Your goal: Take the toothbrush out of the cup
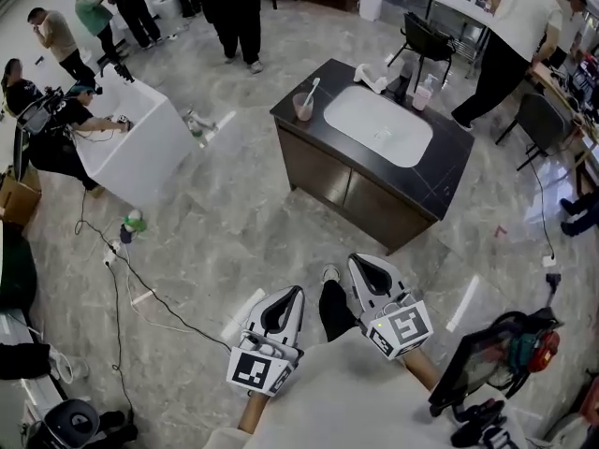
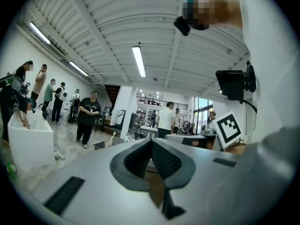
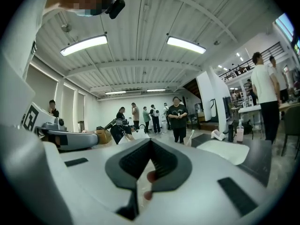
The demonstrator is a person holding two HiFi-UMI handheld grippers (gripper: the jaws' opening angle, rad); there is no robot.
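Note:
A pink cup (image 1: 303,108) stands on the near left corner of a black counter (image 1: 449,171), with a white toothbrush (image 1: 312,87) upright in it. Both grippers are low in the head view, well short of the counter and pointing toward it. My left gripper (image 1: 296,294) is shut with nothing in it, its jaws meeting in a line (image 2: 151,142). My right gripper (image 1: 357,262) is shut and empty too (image 3: 150,142). Far ahead in the gripper views the toothbrush (image 2: 111,138) (image 3: 191,136) pokes up above the jaws.
A white basin (image 1: 378,124) is sunk in the counter, with a pink bottle (image 1: 423,94) and a white item (image 1: 370,80) behind it. Several people stand around. A white tub (image 1: 140,143) is at the left, cables (image 1: 122,279) cross the floor, and a chair (image 1: 426,37) stands behind.

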